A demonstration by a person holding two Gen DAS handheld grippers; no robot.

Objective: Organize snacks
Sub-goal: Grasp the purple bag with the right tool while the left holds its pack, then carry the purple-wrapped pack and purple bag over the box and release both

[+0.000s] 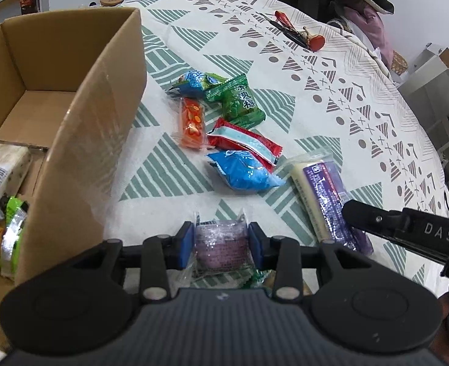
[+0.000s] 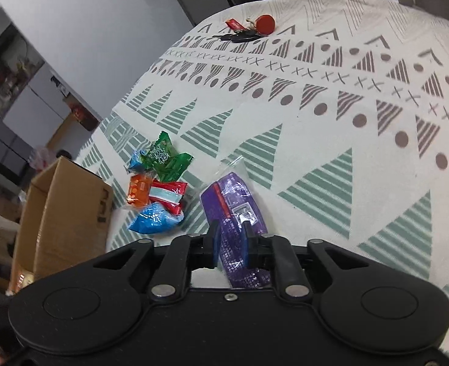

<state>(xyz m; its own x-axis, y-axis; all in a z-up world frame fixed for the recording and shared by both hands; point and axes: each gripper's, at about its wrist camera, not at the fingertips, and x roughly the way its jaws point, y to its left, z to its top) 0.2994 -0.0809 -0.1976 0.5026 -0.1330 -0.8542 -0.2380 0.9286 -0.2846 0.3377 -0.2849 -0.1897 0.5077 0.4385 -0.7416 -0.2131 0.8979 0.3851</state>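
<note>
Between the left gripper [image 1: 221, 245] pads sits a clamped round purple-wrapped snack [image 1: 221, 244]; the right gripper [image 2: 230, 242] is pinched on a long purple packet [image 2: 233, 210] near the table's near edge. Slick wrappers could slip on the way to the cardboard box [image 1: 81, 116], or knock the loose snack pile [image 1: 224, 134] mid-table

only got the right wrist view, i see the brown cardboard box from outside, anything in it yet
Observer: Yes. The brown cardboard box already holds a white barcoded pack and a green foil packet.
Operator: whats the left gripper doing
Observer: It is shut on a small round purple snack in clear wrap.
Operator: anything behind the box
Observer: A jar with a round wooden lid.
</note>
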